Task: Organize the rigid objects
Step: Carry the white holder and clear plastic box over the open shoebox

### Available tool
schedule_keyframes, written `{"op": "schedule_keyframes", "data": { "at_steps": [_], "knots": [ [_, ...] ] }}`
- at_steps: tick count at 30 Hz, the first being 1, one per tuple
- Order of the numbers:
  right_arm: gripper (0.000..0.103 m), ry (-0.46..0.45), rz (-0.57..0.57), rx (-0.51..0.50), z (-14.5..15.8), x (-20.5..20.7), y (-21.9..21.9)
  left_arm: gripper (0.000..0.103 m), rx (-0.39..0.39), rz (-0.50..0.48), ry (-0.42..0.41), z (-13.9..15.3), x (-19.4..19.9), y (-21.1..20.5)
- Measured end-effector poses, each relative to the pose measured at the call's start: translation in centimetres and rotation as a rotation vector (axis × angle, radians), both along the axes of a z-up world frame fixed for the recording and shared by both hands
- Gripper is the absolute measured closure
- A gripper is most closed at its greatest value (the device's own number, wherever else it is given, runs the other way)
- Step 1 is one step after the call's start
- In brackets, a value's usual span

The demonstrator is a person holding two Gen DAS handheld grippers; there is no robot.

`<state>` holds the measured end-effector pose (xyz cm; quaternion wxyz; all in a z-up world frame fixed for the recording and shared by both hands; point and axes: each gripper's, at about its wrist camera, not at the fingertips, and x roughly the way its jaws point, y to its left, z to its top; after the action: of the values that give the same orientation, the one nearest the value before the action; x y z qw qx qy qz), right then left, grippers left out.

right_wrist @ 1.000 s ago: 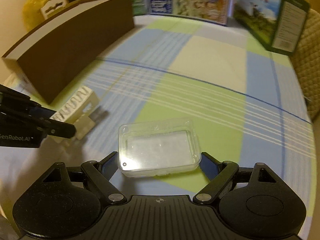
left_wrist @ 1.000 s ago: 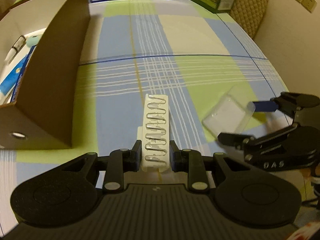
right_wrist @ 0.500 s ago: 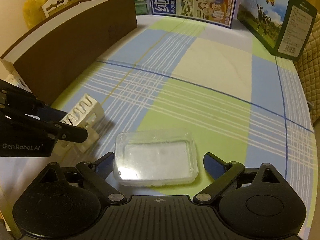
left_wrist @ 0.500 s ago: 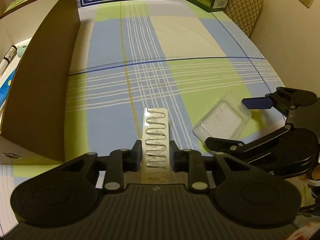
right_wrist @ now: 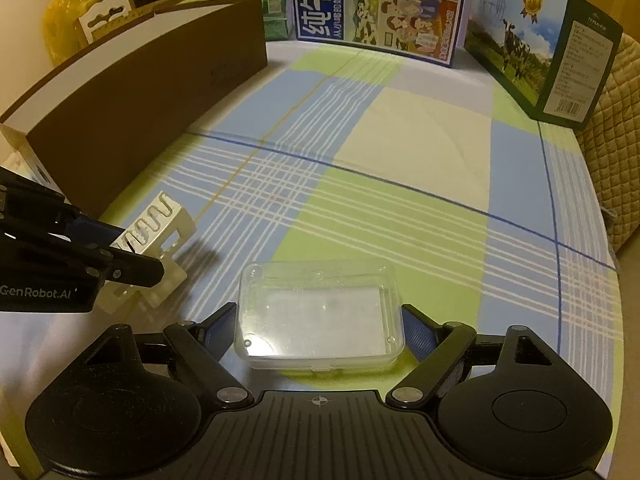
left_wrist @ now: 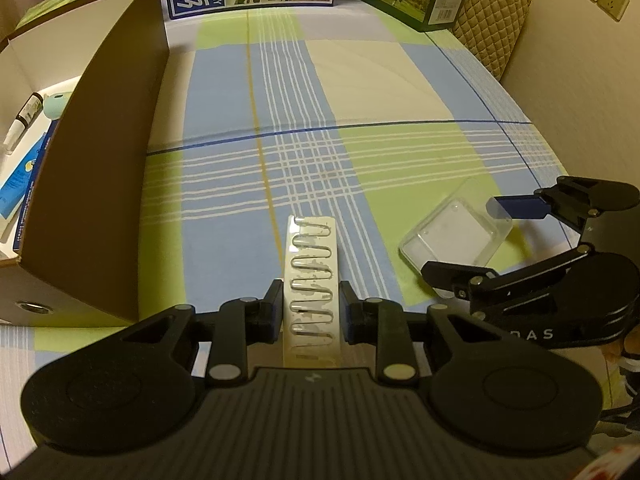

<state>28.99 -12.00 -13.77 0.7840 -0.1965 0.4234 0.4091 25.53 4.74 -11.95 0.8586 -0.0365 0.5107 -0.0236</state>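
My left gripper (left_wrist: 311, 310) is shut on a white metal bracket with a zigzag slot (left_wrist: 312, 280) and holds it above the checked tablecloth; the bracket also shows in the right wrist view (right_wrist: 154, 236). My right gripper (right_wrist: 318, 328) has its pads touching both short sides of a clear plastic box (right_wrist: 318, 314), which seems to rest on the cloth. In the left wrist view the clear box (left_wrist: 456, 234) lies at the right between the right gripper's fingers (left_wrist: 520, 206).
A brown cardboard box (left_wrist: 100, 152) stands open at the left, with a pen and packets inside. Milk cartons (right_wrist: 378, 4) stand along the table's far edge. A quilted chair (right_wrist: 616, 140) is at the right. A wall is beyond the right edge.
My left gripper has lifted the bracket off the cloth and drawn back a little. My right gripper's jaws have closed in onto the clear box's sides.
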Motion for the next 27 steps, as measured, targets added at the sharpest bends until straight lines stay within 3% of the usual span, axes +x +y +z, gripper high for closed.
{"op": "schedule_keyframes", "data": {
  "at_steps": [12,27],
  "knots": [
    [0.021,-0.005,-0.003,0.050,2.7,-0.6,-0.1,0.080,-0.013,0.001,-0.060,2.3,-1.0,0.5],
    [0.021,-0.026,0.070,0.141,7.7,-2.8,3.1,0.080,-0.031,0.043,-0.206,8.8,-3.6,4.0]
  ]
}}
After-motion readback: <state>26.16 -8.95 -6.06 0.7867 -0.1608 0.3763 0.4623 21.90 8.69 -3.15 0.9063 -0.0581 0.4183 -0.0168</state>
